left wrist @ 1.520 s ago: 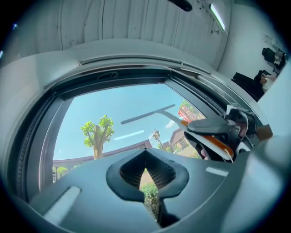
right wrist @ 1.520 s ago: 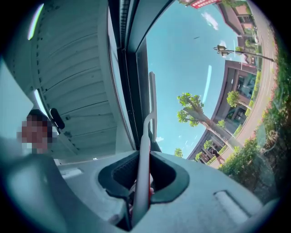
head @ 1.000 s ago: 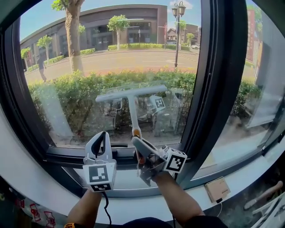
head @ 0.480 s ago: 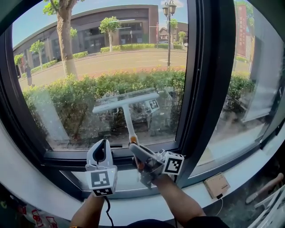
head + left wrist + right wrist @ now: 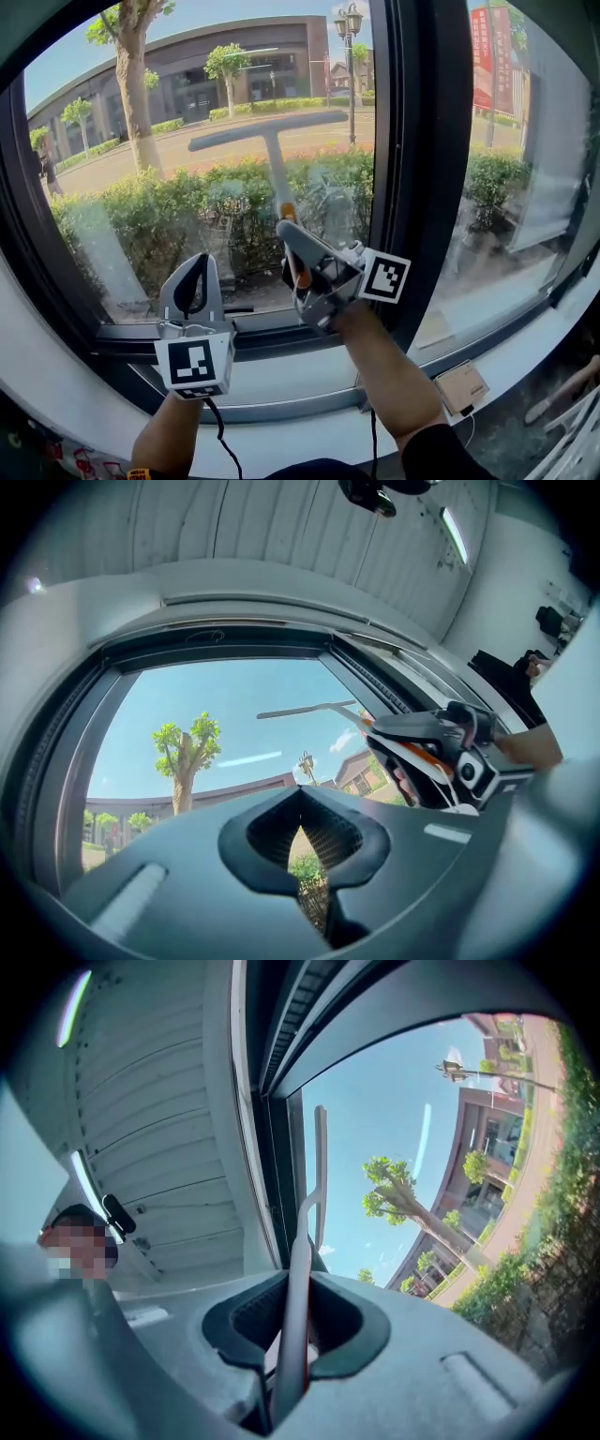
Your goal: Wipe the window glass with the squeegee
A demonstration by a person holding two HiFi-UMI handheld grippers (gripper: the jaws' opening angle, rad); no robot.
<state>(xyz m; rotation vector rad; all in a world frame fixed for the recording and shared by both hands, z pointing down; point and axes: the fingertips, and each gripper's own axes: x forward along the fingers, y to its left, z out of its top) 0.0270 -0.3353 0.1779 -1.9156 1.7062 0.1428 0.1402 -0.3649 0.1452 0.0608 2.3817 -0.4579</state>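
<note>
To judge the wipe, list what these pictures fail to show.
1. Whether the squeegee blade presses the window glass: head view sees it face-on, right gripper view too small.
2. Squeegee handle's lower end: covered by the right tongs in both those views.
3. Streaks on the glass: lost among reflections, head view.
4. What the box on the sill is: too small, head view.

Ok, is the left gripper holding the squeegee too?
No, the left gripper has nothing between its shut jaws; the squeegee handle is clamped in the right gripper alone.
</note>
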